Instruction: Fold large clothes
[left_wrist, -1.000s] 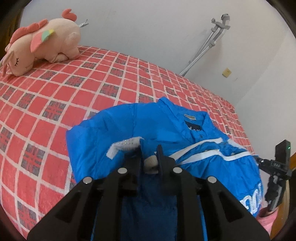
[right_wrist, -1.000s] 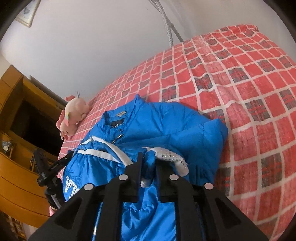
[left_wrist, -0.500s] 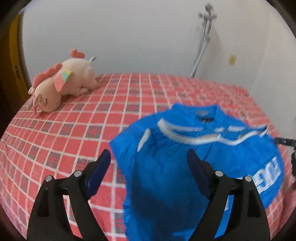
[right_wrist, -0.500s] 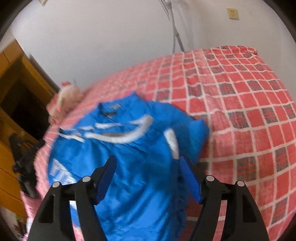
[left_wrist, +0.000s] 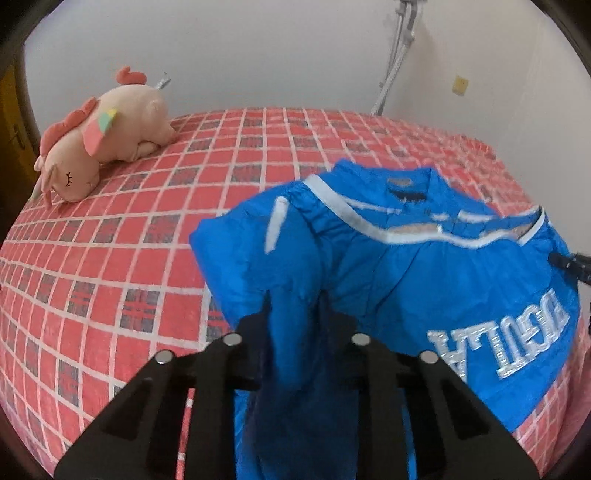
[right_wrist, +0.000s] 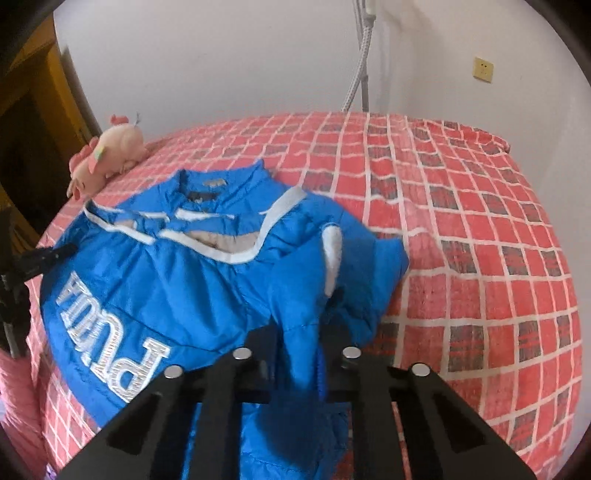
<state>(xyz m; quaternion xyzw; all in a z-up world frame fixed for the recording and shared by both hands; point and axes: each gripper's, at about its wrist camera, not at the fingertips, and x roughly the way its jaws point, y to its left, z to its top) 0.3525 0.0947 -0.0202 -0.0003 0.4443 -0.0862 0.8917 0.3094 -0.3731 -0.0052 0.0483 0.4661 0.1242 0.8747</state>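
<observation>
A blue puffer jacket (left_wrist: 424, 280) with white stripes and silver lettering lies on the red checked bed, collar toward the far wall; it also shows in the right wrist view (right_wrist: 177, 280). My left gripper (left_wrist: 295, 321) is shut on a bunch of the jacket's blue fabric at its left near edge. My right gripper (right_wrist: 299, 332) is shut on blue fabric at the jacket's right near edge, just below a white cuff patch (right_wrist: 332, 254). Each gripper's dark tip shows at the far side of the other's view.
A pink plush unicorn (left_wrist: 99, 133) lies at the far left of the bed (left_wrist: 110, 258). A white wall with a hose and a socket (right_wrist: 483, 69) is behind. Wooden furniture (right_wrist: 33, 122) stands to the left.
Both grippers let go of the sleeve cuffs, opened wide and pulled back, then closed again on fabric at the jacket's near edge. The jacket's lettered part now lies folded over, facing up.
</observation>
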